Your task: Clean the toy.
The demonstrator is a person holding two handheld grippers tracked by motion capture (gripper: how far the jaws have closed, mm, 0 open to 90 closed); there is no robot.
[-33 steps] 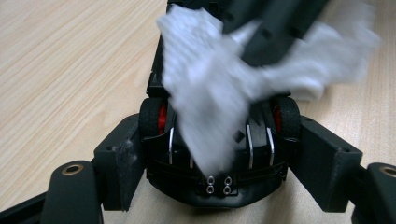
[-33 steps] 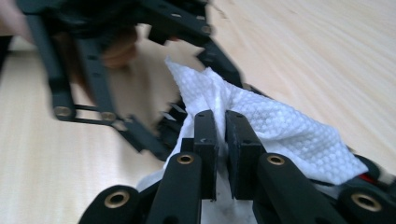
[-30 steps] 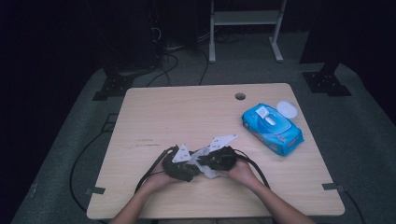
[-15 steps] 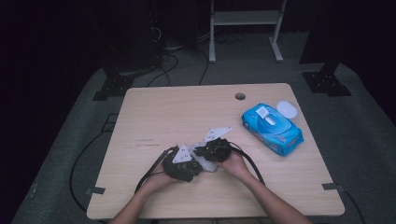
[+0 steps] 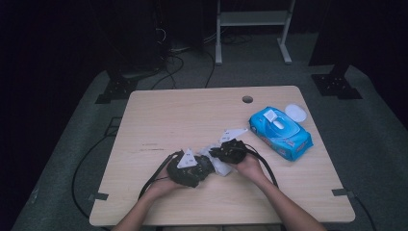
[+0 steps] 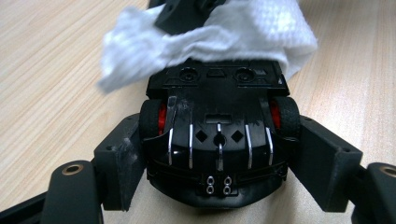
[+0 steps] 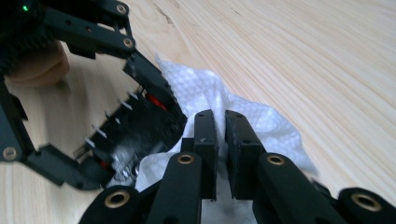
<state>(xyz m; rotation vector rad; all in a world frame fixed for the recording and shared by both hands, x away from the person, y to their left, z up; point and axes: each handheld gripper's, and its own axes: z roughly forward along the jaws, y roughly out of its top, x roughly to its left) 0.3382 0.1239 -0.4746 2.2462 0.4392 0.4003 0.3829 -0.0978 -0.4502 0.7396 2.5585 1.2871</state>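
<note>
toy car [image 6: 217, 140]: small, black, turned underside up, showing a glossy chassis with silver metal contact strips, small screws and red hubs inside black wheels on both sides. it sits low over the light wooden table near its front edge, clamped at the flanks. white wipe [image 6: 205, 35]: textured, crumpled, draped over the far end of the car's underside, one corner trailing onto the table; pinched at a fold [image 7: 219, 107].
</note>
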